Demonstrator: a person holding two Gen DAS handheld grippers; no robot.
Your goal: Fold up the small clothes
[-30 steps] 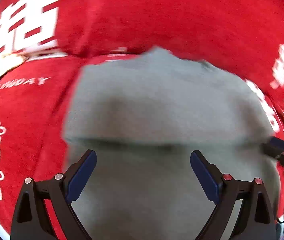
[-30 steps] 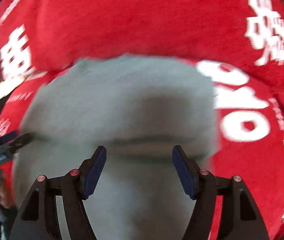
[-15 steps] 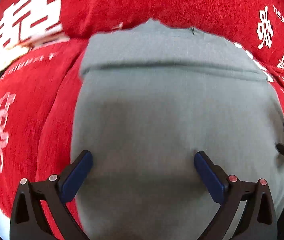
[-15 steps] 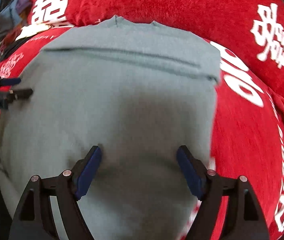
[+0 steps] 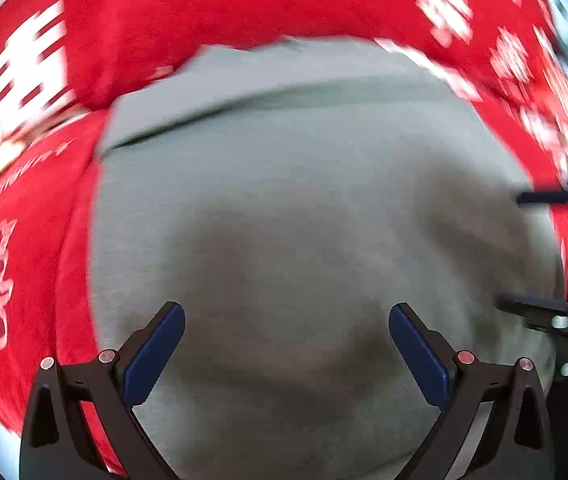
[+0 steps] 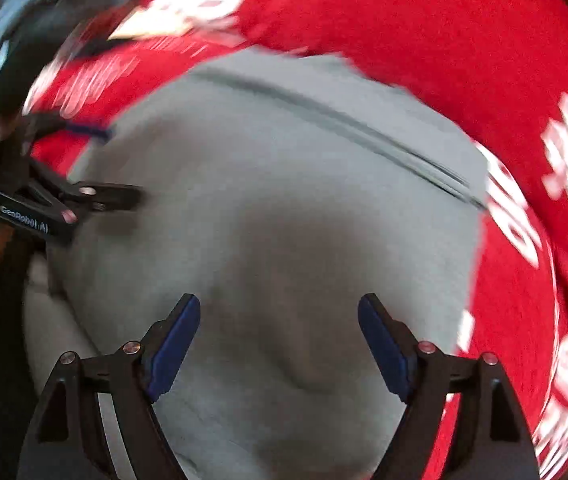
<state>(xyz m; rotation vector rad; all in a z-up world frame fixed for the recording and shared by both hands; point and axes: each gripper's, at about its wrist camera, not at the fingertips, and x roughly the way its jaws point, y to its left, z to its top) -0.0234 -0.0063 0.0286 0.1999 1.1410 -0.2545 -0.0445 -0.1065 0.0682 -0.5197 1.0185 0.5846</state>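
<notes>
Grey garment [image 5: 304,208] is being left spread on the red printed cloth [image 5: 203,12], one fold already laid across its far edge. Both the left gripper [image 5: 286,344] and right gripper [image 6: 279,336] are being angled steeply down, spread wide, gripping nothing. Next, an edge probably needs pinching.

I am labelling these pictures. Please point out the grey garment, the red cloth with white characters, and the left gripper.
grey garment [image 5: 284,184]: left wrist view, flat middle.
red cloth [image 6: 464,40]: right wrist view, plain part.
left gripper [image 5: 286,340]: left wrist view, between its fingers.

red blanket [image 5: 243,12] (white characters), grey garment [image 5: 304,200]
</notes>
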